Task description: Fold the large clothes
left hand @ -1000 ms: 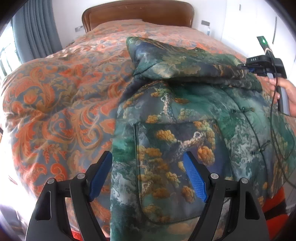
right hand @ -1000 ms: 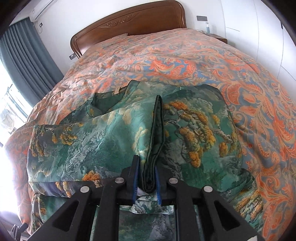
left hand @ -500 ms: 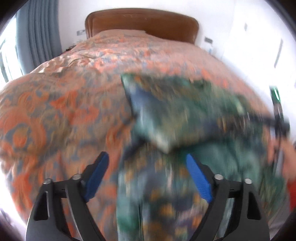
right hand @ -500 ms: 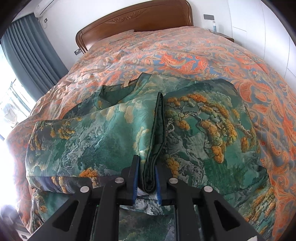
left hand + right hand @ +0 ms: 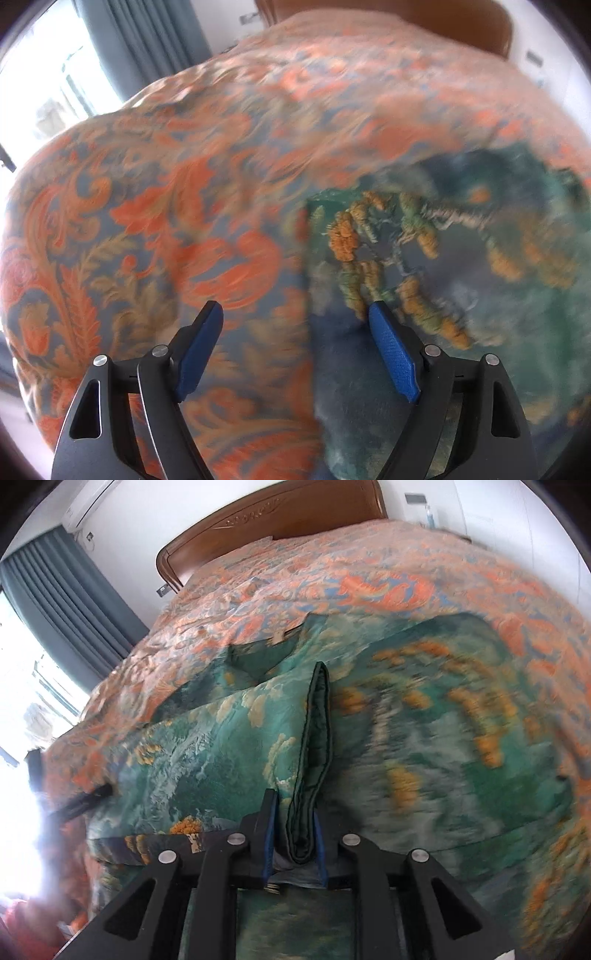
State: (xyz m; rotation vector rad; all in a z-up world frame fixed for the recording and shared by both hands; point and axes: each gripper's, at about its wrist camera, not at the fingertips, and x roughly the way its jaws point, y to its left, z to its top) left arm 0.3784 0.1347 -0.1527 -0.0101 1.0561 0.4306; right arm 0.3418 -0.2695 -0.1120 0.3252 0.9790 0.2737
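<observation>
A large green padded jacket (image 5: 424,746) with orange and cream tree print lies on the bed. My right gripper (image 5: 293,812) is shut on a folded dark-green edge of the jacket (image 5: 316,731), which stands up between its blue pads. In the left wrist view the jacket (image 5: 443,258) fills the right side, blurred. My left gripper (image 5: 295,325) is open and empty, its jaws spread across the jacket's left edge, just above it.
The bed is covered by an orange and blue paisley quilt (image 5: 166,221), also in the right wrist view (image 5: 369,583). A wooden headboard (image 5: 273,513) stands at the far end. Grey curtains (image 5: 62,602) and a bright window are on the left.
My left gripper has swung left and forward over the jacket's left edge; its view is blurred. My right gripper has kept its hold and shifted with the fold, tilting the view.
</observation>
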